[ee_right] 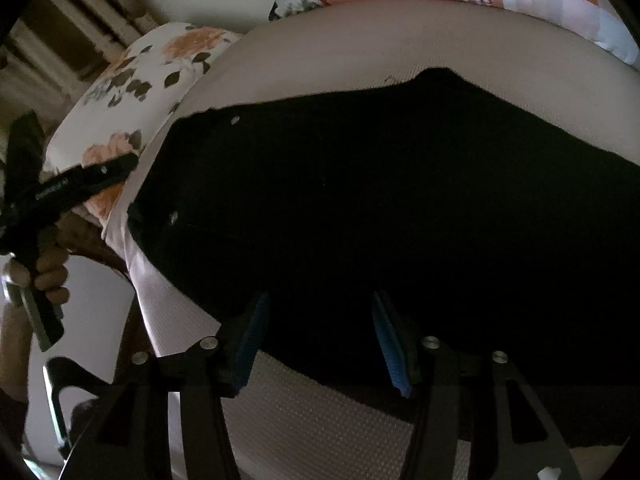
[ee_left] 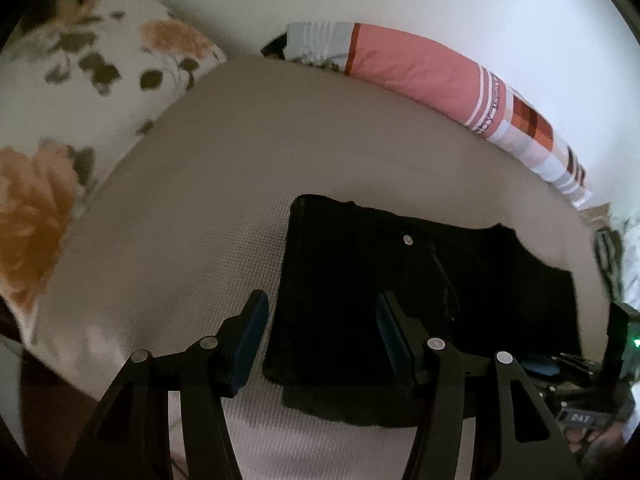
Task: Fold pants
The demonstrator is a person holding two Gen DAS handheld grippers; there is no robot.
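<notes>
Black pants (ee_left: 420, 280) lie folded into a flat block on a beige textured mattress (ee_left: 224, 168), with a silver button (ee_left: 408, 239) near the far edge. My left gripper (ee_left: 323, 300) hovers over the block's left edge. It is open, its blue pads bare. In the right wrist view the pants (ee_right: 380, 184) fill the middle, with two small rivets on their left part. My right gripper (ee_right: 320, 300) hangs open above their near edge, nothing between its fingers. The left gripper (ee_right: 60, 188) shows there at the far left, held by a hand (ee_right: 48, 276).
A floral pillow (ee_left: 80, 80) lies at the mattress's left end. A pink striped pillow (ee_left: 420, 68) lies along the far side against a white wall. Dark gear with a green light (ee_left: 636, 342) sits at the right edge. Bare mattress lies left of the pants.
</notes>
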